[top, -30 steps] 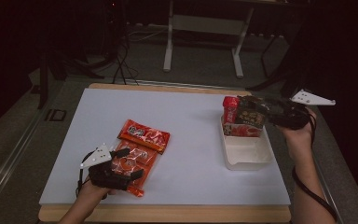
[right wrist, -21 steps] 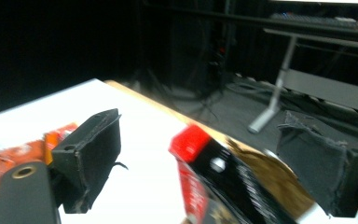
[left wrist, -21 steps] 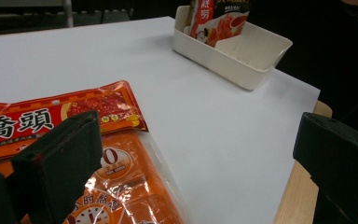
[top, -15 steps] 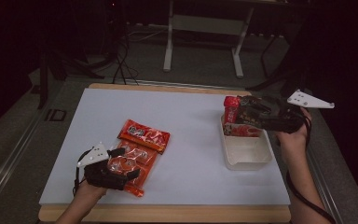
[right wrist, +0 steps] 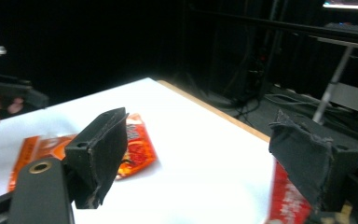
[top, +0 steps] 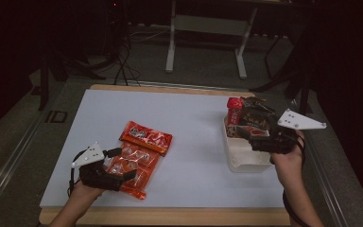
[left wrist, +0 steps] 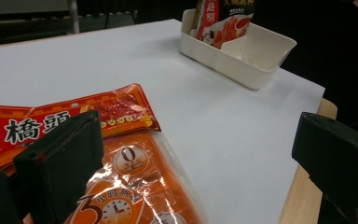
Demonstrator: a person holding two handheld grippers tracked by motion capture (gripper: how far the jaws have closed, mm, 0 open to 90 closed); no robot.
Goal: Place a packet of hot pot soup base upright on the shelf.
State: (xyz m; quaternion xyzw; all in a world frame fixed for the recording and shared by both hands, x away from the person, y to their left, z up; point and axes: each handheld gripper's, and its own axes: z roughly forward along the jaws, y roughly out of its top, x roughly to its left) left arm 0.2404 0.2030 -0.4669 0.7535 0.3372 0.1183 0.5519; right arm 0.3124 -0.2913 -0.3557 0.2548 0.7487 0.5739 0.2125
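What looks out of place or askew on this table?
Nothing is spilled or damaged. The two orange packets lie overlapped and slanted on the white mat, not squared to its edges. In the white bin the packs stand upright, crowded at the far end, with the near part bare.

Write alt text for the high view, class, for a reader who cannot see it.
A person's two hands hold grippers over a white table: the left gripper rests open at two orange packets, and the right gripper, open, hovers above a white bin with red packets standing in it. Dark floor and table legs lie behind.
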